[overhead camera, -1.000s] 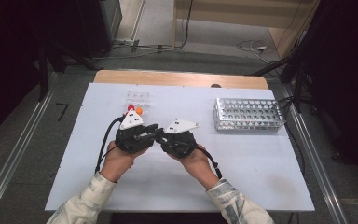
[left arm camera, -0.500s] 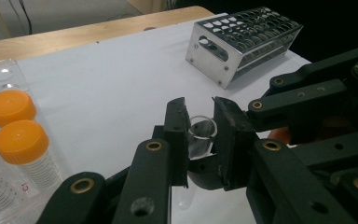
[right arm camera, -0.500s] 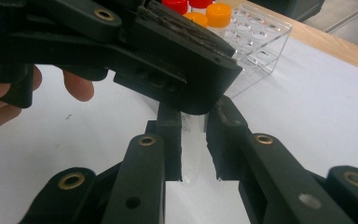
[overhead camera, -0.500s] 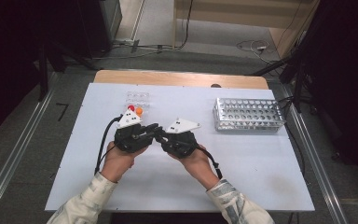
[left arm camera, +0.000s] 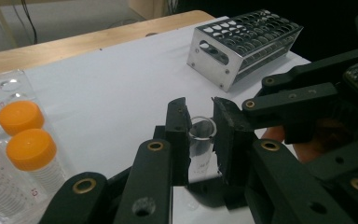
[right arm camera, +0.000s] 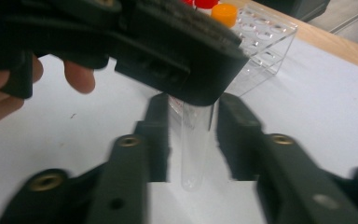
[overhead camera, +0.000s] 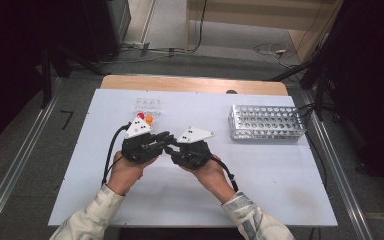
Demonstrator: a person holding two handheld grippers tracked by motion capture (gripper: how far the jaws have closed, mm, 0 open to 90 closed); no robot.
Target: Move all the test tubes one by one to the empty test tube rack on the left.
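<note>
A clear, uncapped tube (left arm camera: pixel 201 135) stands upright between the jaws of my left gripper (left arm camera: pixel 201 144), which is shut on its upper part. The same tube (right arm camera: pixel 195 149) hangs down with its round bottom just above the white table. My right gripper (right arm camera: pixel 196 140) is open, one jaw on each side of the tube with a gap to it. In the high view the left gripper (overhead camera: pixel 166 139) and right gripper (overhead camera: pixel 173 148) meet tip to tip at the table's middle.
A clear plastic rack (overhead camera: pixel 147 106) holds orange-capped (left arm camera: pixel 30 148) and red-capped tubes just behind the left gripper. A metal tube rack (overhead camera: pixel 266 122) with several holes stands at the right. The white table (overhead camera: pixel 260 180) ends in a wooden strip at the far edge.
</note>
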